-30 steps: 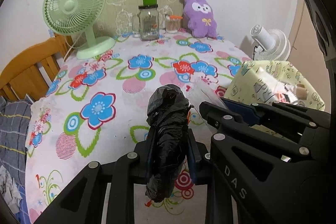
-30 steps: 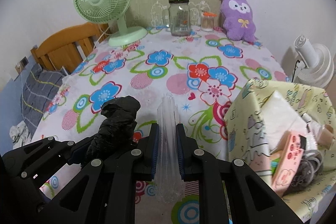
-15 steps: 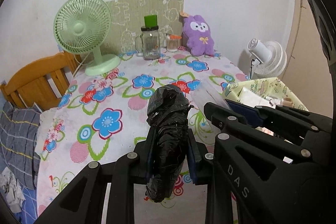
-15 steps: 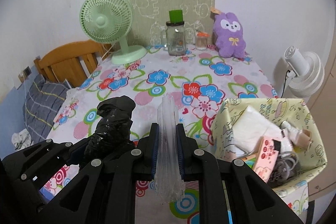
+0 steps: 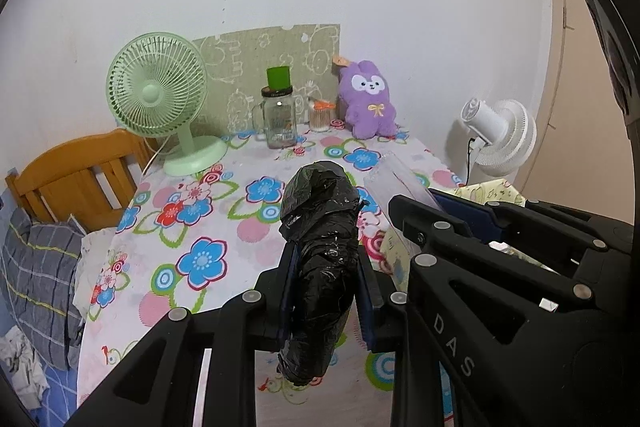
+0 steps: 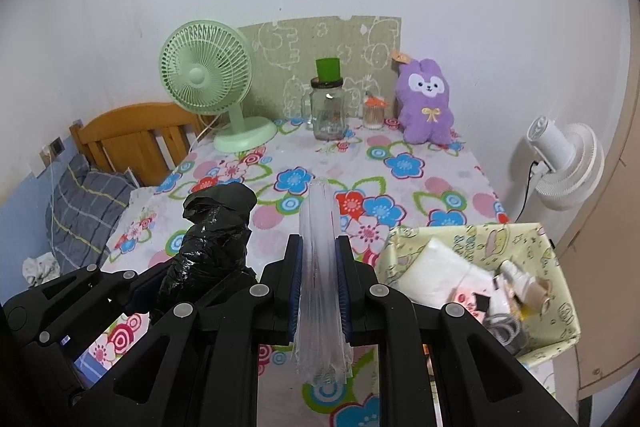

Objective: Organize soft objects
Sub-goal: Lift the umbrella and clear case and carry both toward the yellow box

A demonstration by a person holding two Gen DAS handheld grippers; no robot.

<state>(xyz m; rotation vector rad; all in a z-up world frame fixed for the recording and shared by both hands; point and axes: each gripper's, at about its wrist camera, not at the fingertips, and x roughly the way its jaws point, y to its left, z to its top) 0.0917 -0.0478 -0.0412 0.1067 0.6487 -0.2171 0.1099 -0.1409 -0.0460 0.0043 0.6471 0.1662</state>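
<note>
**Both grippers loaded above the floral table**

Legible marking: the letters "DAS" appear in relief on the right gripper (image 5: 460, 227) body, seen from the left wrist view; print on the glass jar (image 6: 329, 113) is too small to read.

Left gripper (image 5: 325, 291): jaws pinch a crumpled black plastic bag roll (image 5: 320, 259), which stands upright between the pads, clear of the table; right gripper: jaws pressed onto a flattened clear plastic bundle (image 6: 322, 279), likewise off the surface.

Surface: a table under a flower-print cloth (image 6: 400, 167); at its far edge stand a green desk fan (image 6: 206, 75), the jar with a green cap, a small cotton-swab jar (image 6: 374, 113) and a purple plush toy (image 6: 426, 107); a patterned board (image 6: 320, 39) leans on the white wall.

Room: a yellow fabric bin (image 6: 532, 239) holding mixed items sits at the table's near right; a white fan (image 6: 568, 163) stands beyond it; a wooden headboard (image 6: 132, 131) and striped pillow (image 6: 84, 199) lie left.
</note>
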